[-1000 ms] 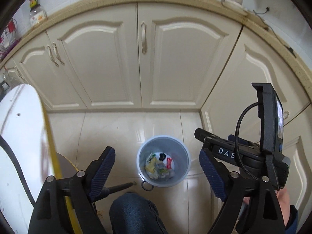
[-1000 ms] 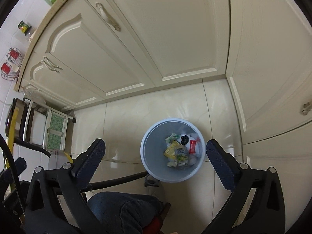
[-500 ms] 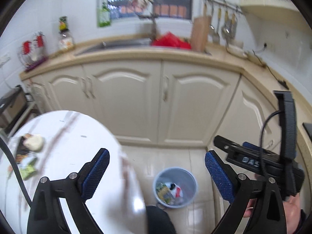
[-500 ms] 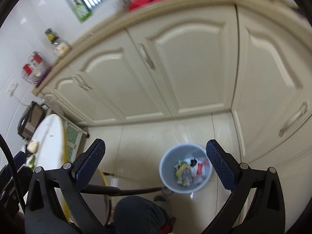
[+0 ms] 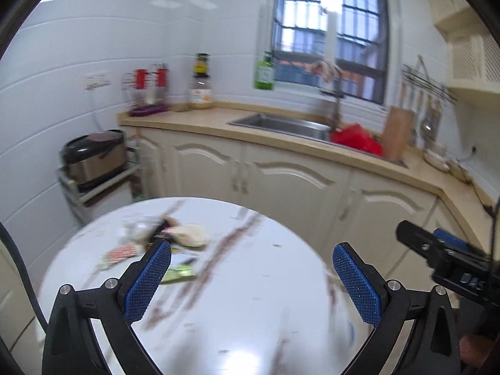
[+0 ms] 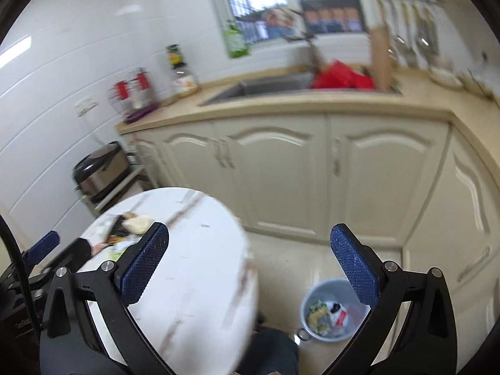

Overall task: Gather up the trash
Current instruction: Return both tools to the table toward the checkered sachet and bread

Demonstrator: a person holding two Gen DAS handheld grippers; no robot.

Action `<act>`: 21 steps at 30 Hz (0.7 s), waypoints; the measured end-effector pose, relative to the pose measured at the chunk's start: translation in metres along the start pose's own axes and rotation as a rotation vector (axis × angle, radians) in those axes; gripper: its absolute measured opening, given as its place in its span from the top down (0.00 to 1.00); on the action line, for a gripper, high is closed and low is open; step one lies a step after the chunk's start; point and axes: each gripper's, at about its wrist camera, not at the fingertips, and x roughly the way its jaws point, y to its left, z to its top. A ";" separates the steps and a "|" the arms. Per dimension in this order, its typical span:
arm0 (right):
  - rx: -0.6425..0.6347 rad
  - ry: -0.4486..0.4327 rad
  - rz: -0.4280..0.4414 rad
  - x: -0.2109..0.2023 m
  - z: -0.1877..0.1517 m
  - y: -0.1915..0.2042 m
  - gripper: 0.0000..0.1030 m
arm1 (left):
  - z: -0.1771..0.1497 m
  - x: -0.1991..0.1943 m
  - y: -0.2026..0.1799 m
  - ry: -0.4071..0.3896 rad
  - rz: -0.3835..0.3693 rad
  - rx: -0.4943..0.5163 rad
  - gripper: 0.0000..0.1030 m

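While several scraps already lie in the bin (image 6: 332,312) on the floor, a cluster of trash (image 5: 162,243) is left on the round white counter (image 5: 250,281), so I judge the job part done, with more trips to come. The left gripper (image 5: 251,276) hangs above the counter with its jaws spread wide and nothing between them; the trash sits just beyond its left pad, on the far left part of the top. The right gripper (image 6: 250,259) is likewise released and empty, held over the counter's right edge, with the bin below and to its right, near the cupboard doors.

Counting is rough because both views are blurred. There is one bin and one counter. On the counter I can make out about five scraps: a pale crumpled lump (image 5: 190,234), a dark piece (image 5: 162,226) beside it, a clear or silvery wrapper (image 5: 137,229), a red-patterned packet (image 5: 120,253), and a green packet (image 5: 178,273) nearest the left gripper. In the bin roughly three or four pieces show: a yellow-green packet, something black, and a white bit with red; more may lie hidden under them.
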 end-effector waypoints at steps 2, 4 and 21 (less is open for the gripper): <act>-0.042 -0.021 0.025 -0.004 0.001 0.027 0.00 | -0.006 -0.017 0.019 -0.014 0.035 -0.017 0.01; -0.080 -0.044 0.048 -0.009 0.002 0.053 0.00 | -0.010 -0.028 0.031 -0.023 0.067 -0.034 0.01; -0.328 -0.105 0.216 -0.018 -0.014 0.195 0.00 | -0.042 -0.108 0.081 -0.103 0.313 -0.151 0.01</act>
